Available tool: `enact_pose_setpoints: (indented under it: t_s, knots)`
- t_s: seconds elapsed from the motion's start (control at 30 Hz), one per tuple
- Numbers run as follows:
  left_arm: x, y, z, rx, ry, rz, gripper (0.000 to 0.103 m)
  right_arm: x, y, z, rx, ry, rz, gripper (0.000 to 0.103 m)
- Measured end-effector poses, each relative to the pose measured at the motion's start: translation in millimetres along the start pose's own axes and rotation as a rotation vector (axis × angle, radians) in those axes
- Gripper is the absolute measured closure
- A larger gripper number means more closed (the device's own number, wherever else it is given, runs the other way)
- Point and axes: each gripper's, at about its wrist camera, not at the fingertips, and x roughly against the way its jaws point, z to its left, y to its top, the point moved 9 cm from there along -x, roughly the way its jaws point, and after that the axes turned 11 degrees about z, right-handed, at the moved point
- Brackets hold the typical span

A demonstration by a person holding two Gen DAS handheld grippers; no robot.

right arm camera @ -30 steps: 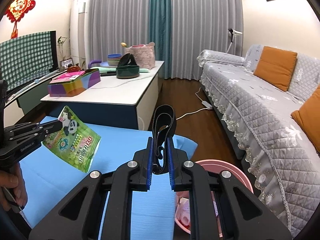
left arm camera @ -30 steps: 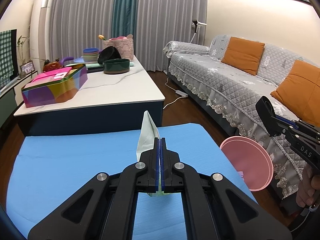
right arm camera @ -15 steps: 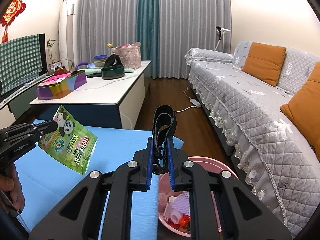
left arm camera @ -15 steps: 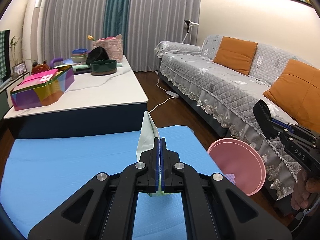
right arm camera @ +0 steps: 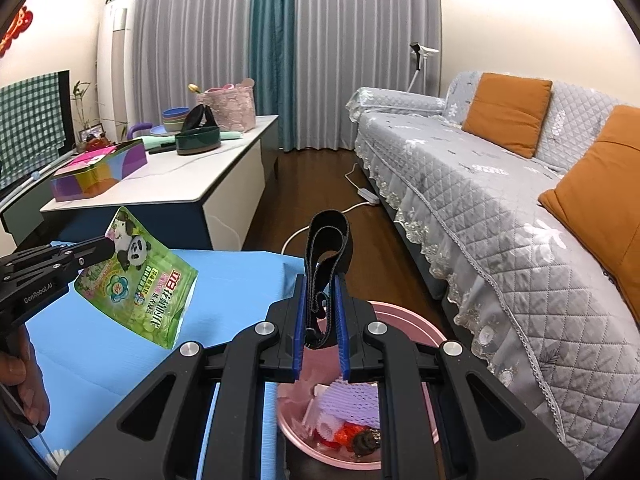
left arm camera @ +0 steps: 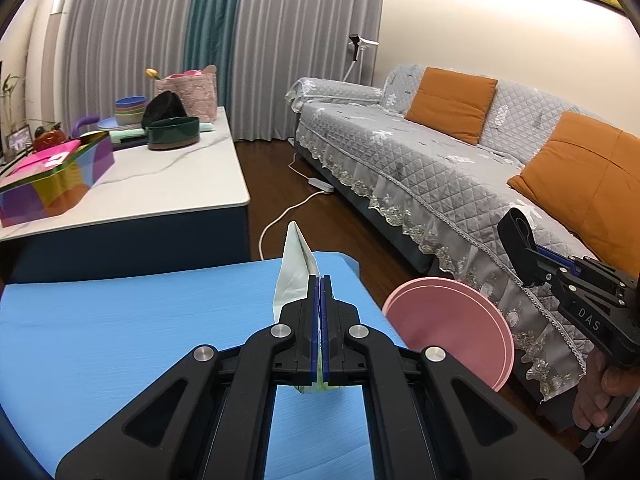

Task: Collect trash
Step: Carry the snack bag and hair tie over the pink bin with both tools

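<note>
My left gripper [left arm camera: 319,280] is shut on a green snack packet [left arm camera: 295,276], seen edge-on above the blue mat [left arm camera: 120,320]. The right wrist view shows that packet [right arm camera: 144,288] with a panda print, hanging from the left gripper [right arm camera: 106,246]. Between the blue pads of my right gripper [right arm camera: 320,280] sits a folded black strap [right arm camera: 326,248], pinched upright. It hangs over a pink bin [right arm camera: 408,328] holding purple foam netting and other scraps. From the left wrist the bin [left arm camera: 452,324] stands just past the mat's right edge, with the right gripper [left arm camera: 524,240] above it.
A white coffee table [left arm camera: 160,184] behind the mat carries a colourful tin [left arm camera: 56,184], a dark green bowl [left arm camera: 174,132] and stacked bowls. A grey sofa [right arm camera: 500,208] with orange cushions fills the right side. A white cable [right arm camera: 320,224] runs across the wooden floor.
Both grippers have shifted right toward the pink bin. The bin's inside has come into the right wrist view, under the strap. Both grips hold unchanged.
</note>
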Motion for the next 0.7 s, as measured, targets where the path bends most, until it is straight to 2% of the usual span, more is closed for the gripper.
enact_pose_setpoints:
  t_s: [0.7]
  knots:
    - [-39, 3, -54, -0.043, -0.071, 0.025, 0.102, -20, -18, -46, -0.045, -0.055, 0.051, 0.089]
